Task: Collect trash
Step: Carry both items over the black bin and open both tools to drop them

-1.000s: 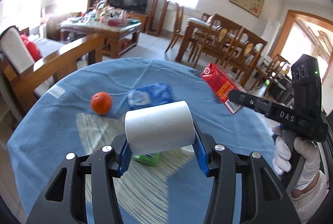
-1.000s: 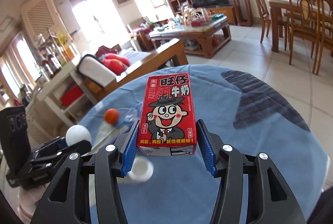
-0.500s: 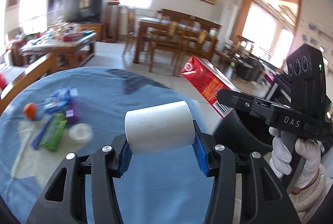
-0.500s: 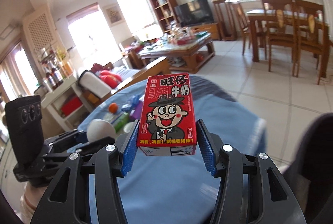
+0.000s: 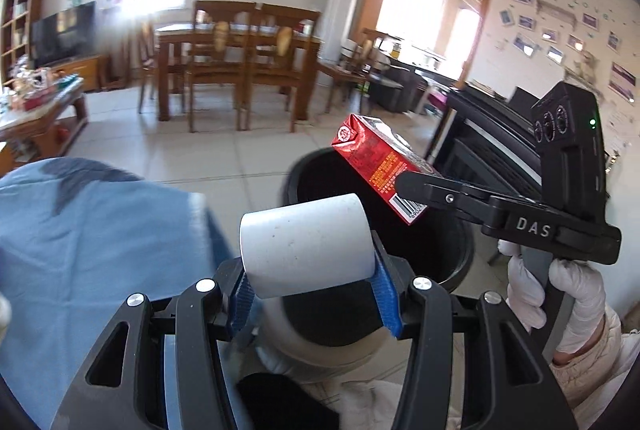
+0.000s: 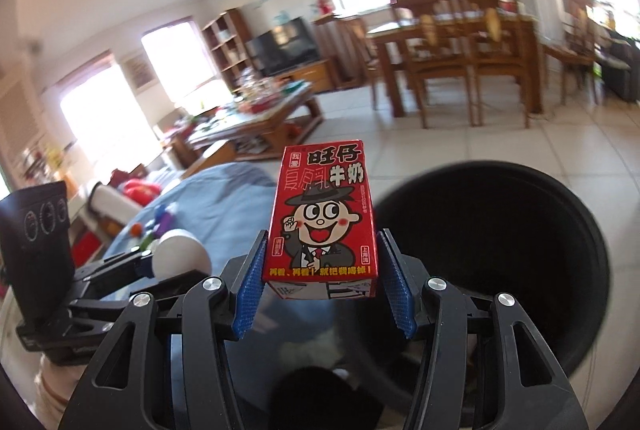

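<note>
My left gripper point(image 5: 310, 290) is shut on a white paper cup point(image 5: 306, 238) lying sideways between its blue pads, held over the near rim of a black trash bin point(image 5: 460, 262). My right gripper point(image 6: 322, 284) is shut on a red milk carton point(image 6: 324, 210) with a cartoon face, held upright beside the open bin point(image 6: 500, 242). In the left wrist view the carton point(image 5: 380, 166) hangs over the bin's mouth in the right gripper point(image 5: 416, 186), gripped by a white-gloved hand point(image 5: 576, 294). In the right wrist view the cup point(image 6: 180, 250) and left gripper point(image 6: 152, 266) show at the left.
The blue-clothed table point(image 5: 88, 238) lies to the left with several small items point(image 6: 156, 226) far back on it. A dining table with chairs point(image 5: 236, 66), a coffee table point(image 6: 256, 114) and tiled floor point(image 5: 240, 154) lie beyond. A dark cabinet point(image 5: 492, 138) stands behind the bin.
Both grippers have swung to the right, away from the blue table, and now hang at the black bin. The cup and the carton stay gripped as before.
</note>
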`<state>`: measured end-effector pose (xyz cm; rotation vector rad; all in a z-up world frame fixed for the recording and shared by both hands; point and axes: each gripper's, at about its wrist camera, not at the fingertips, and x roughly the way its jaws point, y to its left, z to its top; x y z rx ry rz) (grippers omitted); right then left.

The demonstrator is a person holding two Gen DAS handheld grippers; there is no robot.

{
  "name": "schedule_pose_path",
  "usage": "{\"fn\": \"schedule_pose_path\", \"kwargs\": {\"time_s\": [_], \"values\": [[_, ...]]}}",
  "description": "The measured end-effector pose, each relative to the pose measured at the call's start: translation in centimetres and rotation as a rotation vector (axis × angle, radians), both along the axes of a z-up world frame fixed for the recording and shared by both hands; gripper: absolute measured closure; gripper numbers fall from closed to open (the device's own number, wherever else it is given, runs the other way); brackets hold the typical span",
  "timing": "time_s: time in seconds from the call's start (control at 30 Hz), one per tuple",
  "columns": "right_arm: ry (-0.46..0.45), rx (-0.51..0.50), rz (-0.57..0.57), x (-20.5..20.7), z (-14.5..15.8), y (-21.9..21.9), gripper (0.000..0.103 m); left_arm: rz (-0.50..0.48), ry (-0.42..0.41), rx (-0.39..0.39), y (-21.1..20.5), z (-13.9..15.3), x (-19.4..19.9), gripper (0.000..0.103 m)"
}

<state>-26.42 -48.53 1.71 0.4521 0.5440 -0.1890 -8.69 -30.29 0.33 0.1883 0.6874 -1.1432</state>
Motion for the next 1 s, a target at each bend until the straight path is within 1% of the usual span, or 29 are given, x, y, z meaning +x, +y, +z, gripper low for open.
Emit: {"fn": "schedule_pose_path", "kwargs": {"time_s": [0.13, 0.23, 0.33, 0.5, 0.6, 0.73, 1.0], "values": [[0.013, 0.02, -0.054, -2.2, -1.4, -3.1, 0.05, -0.053, 0.018, 0.011, -2.9, -1.0, -1.0, 0.052], [0.021, 0.03, -0.083, -3.0, -2.3, -4.5, 0.05, -0.085, 0.02, 0.025, -5.3, -1.8, -1.3, 0.052], [0.029, 0.051, -0.108, -3.7, -3.4, -6.0, 0.05, -0.104, 0.021, 0.035, -6.4, -2.4, -1.6, 0.052], [0.042, 0.075, -0.135, -4.5, -4.7, -7.5, 0.05, -0.133, 0.022, 0.078, -8.9, -3.9, -1.6, 0.052], [0.047, 0.087, -0.145, -4.4, -5.0, -8.3, 0.05, -0.145, 0.032, 0.097, -9.5, -4.7, -1.6, 0.052], [0.053, 0.097, -0.156, -4.4, -5.3, -8.6, 0.049, -0.146, 0.033, 0.112, -9.6, -5.0, -1.7, 0.051], [0.058, 0.103, -0.165, -3.9, -4.8, -8.1, 0.049, -0.145, 0.028, 0.105, -9.3, -4.7, -2.0, 0.051]]}}
